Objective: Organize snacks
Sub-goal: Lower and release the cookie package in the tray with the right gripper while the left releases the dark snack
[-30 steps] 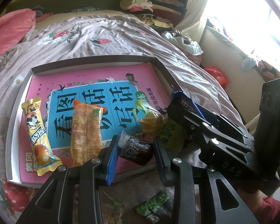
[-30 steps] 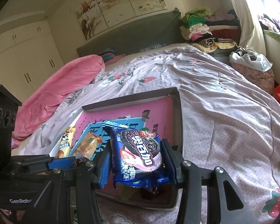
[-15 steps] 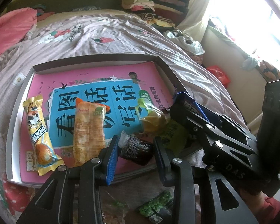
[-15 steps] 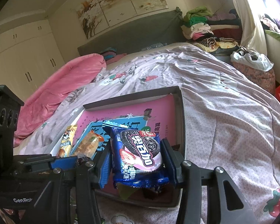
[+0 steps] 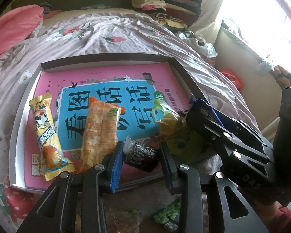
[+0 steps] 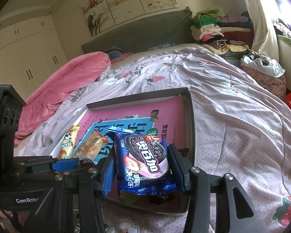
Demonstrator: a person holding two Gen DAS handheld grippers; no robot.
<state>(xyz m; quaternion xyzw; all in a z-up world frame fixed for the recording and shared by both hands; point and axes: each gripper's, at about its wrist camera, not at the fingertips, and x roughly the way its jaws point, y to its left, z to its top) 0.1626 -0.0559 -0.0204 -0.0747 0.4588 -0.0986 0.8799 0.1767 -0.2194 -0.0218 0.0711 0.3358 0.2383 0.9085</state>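
Your left tongs (image 5: 140, 155) clench a dark snack (image 5: 140, 155) at lower centre of the left view, over the near edge of the tray (image 5: 106, 61) on the bed (image 5: 106, 29). Your right tongs (image 6: 143, 167) clench a blue cookie pack (image 6: 144, 161) at lower centre of the right view, above the tray's near right corner. In the tray, a yellow bar (image 5: 45, 134) and an orange pack (image 5: 100, 132) lie side by side at left; a green bag (image 5: 164, 116) lies at right.

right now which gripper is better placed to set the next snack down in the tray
Left. The left hand-held gripper holds the dark snack pack low over the tray's near edge, next to the orange pack. The right hand-held gripper holds the blue cookie pack higher.
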